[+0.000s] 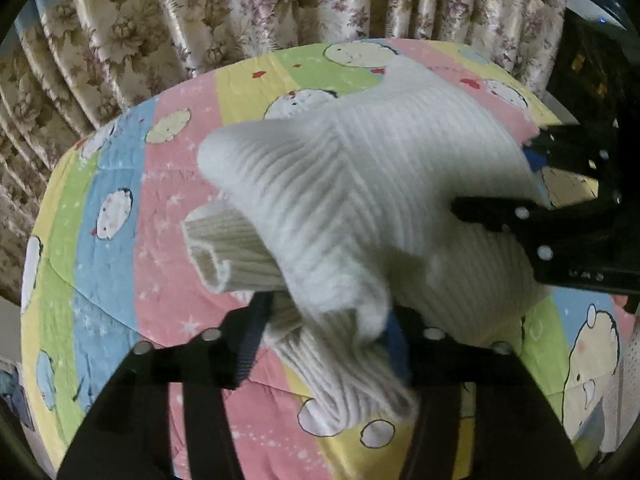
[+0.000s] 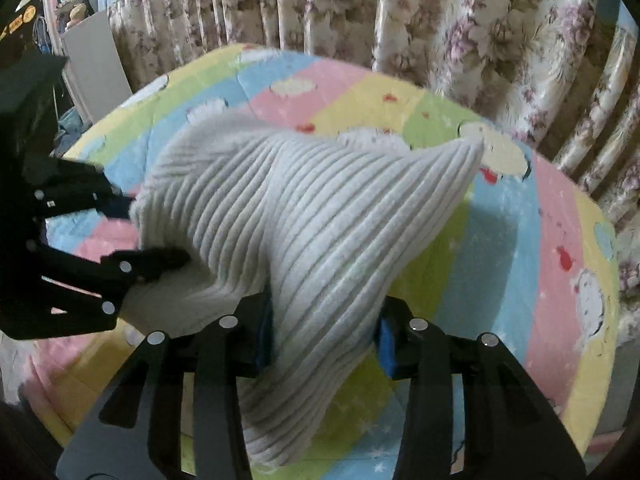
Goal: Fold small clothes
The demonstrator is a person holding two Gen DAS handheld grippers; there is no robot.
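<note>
Ribbed sweater [image 1: 360, 200]: cuff [image 1: 216, 252] only shows leftward

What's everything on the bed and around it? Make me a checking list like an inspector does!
Surface: a bed with a striped cartoon quilt in pink, yellow, green and blue.
Job's things: one white ribbed knit garment, lifted off the quilt and bunched between both grippers; a cuff hangs open.
Clutter: bluish cloth at the bed's far edge, too small to identify.
Grippers: left gripper and right gripper each pinch the garment between blue pads.
Cables: nothing seen.
Surroundings: flowered curtains behind the bed; a pale board leans beside them.
</note>
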